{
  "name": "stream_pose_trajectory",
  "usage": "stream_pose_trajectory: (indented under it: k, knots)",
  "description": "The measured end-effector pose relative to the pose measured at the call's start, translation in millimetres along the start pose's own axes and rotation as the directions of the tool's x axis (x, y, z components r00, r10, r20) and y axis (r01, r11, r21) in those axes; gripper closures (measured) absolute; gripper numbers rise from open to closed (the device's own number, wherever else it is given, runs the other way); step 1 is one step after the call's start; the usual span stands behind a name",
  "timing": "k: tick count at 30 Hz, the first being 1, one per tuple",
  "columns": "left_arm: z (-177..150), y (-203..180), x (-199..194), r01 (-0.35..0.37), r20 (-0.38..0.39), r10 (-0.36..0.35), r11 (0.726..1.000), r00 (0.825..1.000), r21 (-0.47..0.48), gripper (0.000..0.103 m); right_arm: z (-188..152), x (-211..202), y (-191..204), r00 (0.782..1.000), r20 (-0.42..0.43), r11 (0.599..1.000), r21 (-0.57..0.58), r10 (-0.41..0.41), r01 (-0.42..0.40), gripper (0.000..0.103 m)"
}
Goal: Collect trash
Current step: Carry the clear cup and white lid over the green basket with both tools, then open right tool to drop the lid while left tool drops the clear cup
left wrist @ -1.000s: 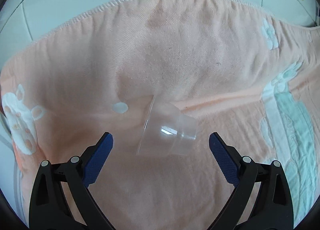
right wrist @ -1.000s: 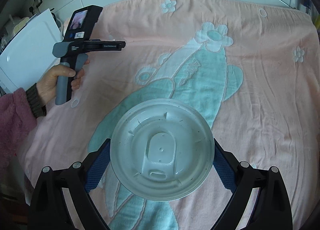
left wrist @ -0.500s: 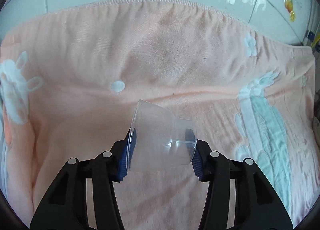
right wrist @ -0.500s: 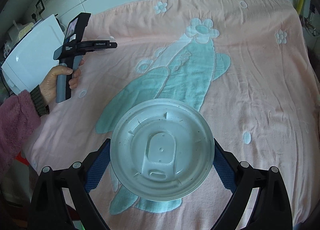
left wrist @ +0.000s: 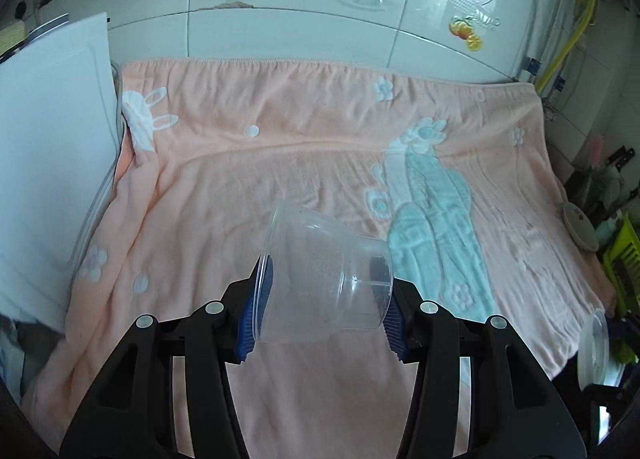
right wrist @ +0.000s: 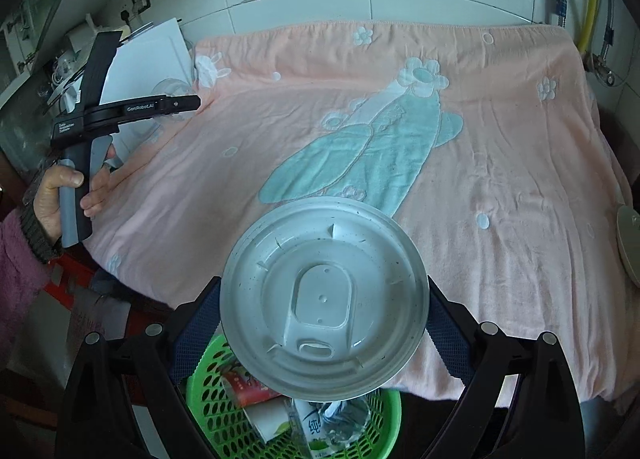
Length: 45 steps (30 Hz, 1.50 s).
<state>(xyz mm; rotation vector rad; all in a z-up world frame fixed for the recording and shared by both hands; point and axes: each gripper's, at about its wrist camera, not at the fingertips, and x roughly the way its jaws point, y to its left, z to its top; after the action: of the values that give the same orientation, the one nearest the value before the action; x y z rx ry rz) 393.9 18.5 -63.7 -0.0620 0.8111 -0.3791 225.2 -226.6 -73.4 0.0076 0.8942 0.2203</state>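
Observation:
My left gripper is shut on a clear plastic cup, held on its side above the pink towel, rim to the left. It also shows in the right wrist view at the far left, cup faint behind it. My right gripper is shut on a round white plastic lid, held over the towel's front edge, above a green trash basket that holds wrappers and a crushed bottle. The lid shows edge-on in the left wrist view.
A white board stands along the towel's left edge. A tiled wall lies behind. A round grey disc sits off the towel's right edge. A yellow-green rack is at far right.
My left gripper closed on the clear cup and lifted it back from the towel. My right gripper, still holding the lid, pulled back past the front edge, bringing the green basket into view.

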Motion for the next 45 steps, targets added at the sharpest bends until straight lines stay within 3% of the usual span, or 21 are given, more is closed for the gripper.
stream_pose_trajectory:
  k: [9,18,23,31,36,45]
  knots:
    - [-83.0,-48.0,-101.3,0.057,0.052,-0.056,0.998,0.997,-0.02,0.053,-49.9,-51.2,21.0,1.0,0.021,1.0,-0.012,0.011,-0.01,0.013]
    - [-148.4,-78.1,-160.7,0.065,0.082,-0.066,0.998,0.994,0.021,0.053,-88.4,-71.4,43.2,0.999,0.019,0.997,-0.063,-0.047,0.048,0.013]
    - [-172.3,-93.7,-176.6,0.055,0.097,-0.06,0.997,0.993,0.054,0.053,-106.7,-74.8,48.7,0.997,0.003,0.996,-0.061,-0.071,0.071,0.013]
    - [-202.4,-102.9,-181.3,0.073,0.094,-0.074,0.997,0.993,0.008,0.053,-118.9,-82.3,47.9,0.993,0.006,0.992,-0.043,-0.118,0.118,0.013]
    - [-208.6,-106.1,-180.5,0.023,0.089,-0.025,0.999,0.996,0.026,0.053,-118.4,-81.9,46.9,0.99,0.015,0.99,-0.035,-0.139,0.139,0.012]
    - [-214.7,-114.0,-181.8,0.007,0.089,-0.012,0.999,0.996,0.046,0.053,-113.4,-73.6,48.9,0.989,0.0,0.988,-0.027,-0.15,0.15,0.012]
